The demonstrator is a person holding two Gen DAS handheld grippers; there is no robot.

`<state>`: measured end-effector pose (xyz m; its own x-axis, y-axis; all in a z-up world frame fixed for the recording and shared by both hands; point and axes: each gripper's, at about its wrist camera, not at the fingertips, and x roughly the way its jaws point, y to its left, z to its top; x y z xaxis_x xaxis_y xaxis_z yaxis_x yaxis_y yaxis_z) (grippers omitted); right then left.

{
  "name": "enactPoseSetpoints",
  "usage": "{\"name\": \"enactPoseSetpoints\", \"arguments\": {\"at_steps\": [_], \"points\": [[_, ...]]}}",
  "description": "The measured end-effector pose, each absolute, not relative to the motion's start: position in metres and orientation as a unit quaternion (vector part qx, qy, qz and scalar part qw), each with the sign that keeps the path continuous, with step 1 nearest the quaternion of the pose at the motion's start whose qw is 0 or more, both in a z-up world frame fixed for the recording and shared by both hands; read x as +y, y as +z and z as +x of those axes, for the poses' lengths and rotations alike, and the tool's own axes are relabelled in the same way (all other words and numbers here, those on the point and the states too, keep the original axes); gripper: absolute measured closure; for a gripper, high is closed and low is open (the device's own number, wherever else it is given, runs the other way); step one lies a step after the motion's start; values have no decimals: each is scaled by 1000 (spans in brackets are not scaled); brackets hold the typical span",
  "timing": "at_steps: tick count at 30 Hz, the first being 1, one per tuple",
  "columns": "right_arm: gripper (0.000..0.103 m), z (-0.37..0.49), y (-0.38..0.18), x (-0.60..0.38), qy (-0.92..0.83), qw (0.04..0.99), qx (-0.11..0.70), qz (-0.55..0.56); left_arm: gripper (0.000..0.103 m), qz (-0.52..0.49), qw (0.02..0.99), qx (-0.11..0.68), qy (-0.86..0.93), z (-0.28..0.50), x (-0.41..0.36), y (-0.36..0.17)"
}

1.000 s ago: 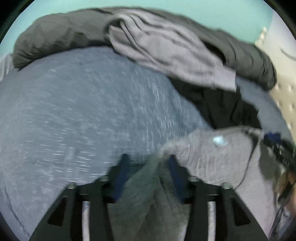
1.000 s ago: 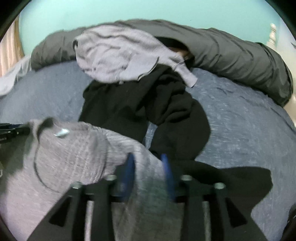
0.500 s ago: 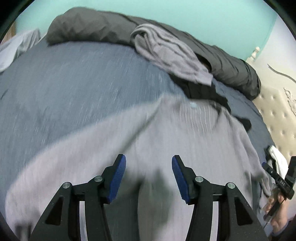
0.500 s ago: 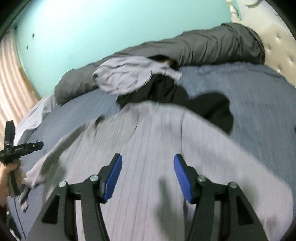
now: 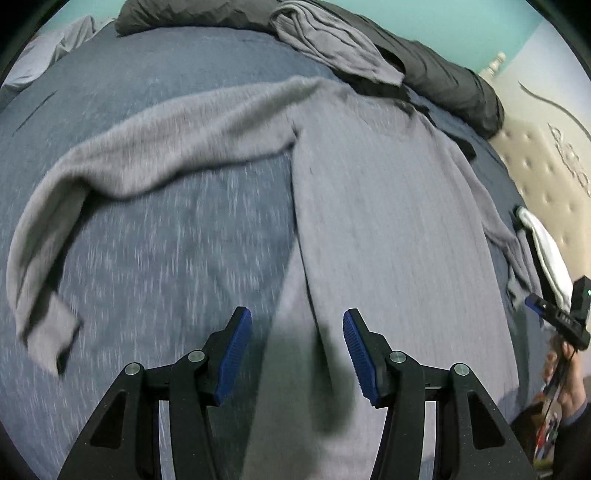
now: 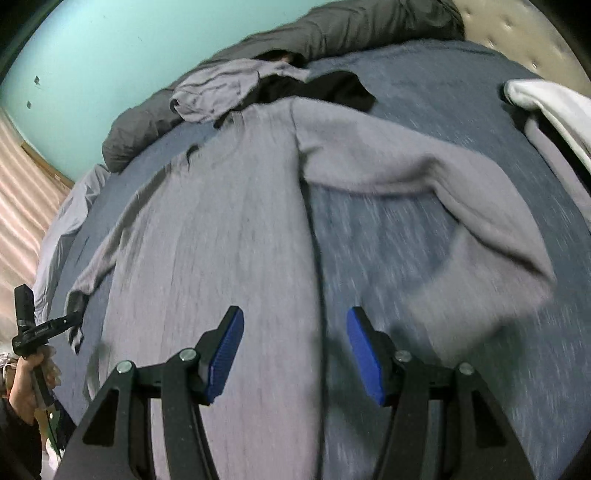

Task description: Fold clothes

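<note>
While the grey sweater [image 5: 388, 221] lies spread flat on the blue bedspread [image 5: 166, 258], its body stretches ahead of both grippers, sleeves flung outward. Left gripper [image 5: 297, 354] and right gripper [image 6: 295, 350] hover above its hem, jaws apart and empty. Beyond lie other clothes [image 6: 221, 92].

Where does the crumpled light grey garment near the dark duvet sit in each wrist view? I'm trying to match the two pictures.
Left wrist view: the crumpled light grey garment lies at top centre, against the dark duvet.
Right wrist view: it lies upper left of centre, below the same duvet.
Shared landmark: the black garment beside it, at the spread grey sweater's collar end.
</note>
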<state>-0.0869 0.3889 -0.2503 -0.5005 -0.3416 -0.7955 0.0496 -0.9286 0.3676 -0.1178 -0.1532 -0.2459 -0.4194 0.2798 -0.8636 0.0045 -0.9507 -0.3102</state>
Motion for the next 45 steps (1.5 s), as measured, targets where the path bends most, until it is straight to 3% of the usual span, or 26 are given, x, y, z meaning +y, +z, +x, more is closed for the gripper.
{"name": "enactPoseSetpoints", "arguments": {"at_steps": [13, 34, 35, 36, 37, 39, 41, 45], "points": [[44, -19, -249, 386, -830, 135, -142, 522, 47, -574, 121, -94, 805, -59, -113, -263], [44, 16, -252, 388, -823, 131, -161, 529, 48, -585, 111, -69, 801, -62, -92, -295], [44, 17, -252, 388, -823, 130, -162, 529, 49, -586, 111, -65, 800, -63, -90, -297], [44, 17, -252, 388, -822, 130, -162, 529, 58, -587, 112, -60, 800, -64, -89, -298], [44, 17, -252, 388, -822, 130, -163, 530, 72, -588, 113, -55, 799, -65, -87, -299], [44, 17, -252, 389, -822, 129, -163, 530, 90, -589, 117, -53, 798, -65, -87, -299], [44, 17, -253, 389, -822, 129, -162, 531, 96, -587, 123, -56, 798, -64, -89, -297], [44, 17, -253, 389, -821, 128, -166, 531, 97, -567, 140, -83, 807, -56, -96, -276]]}}
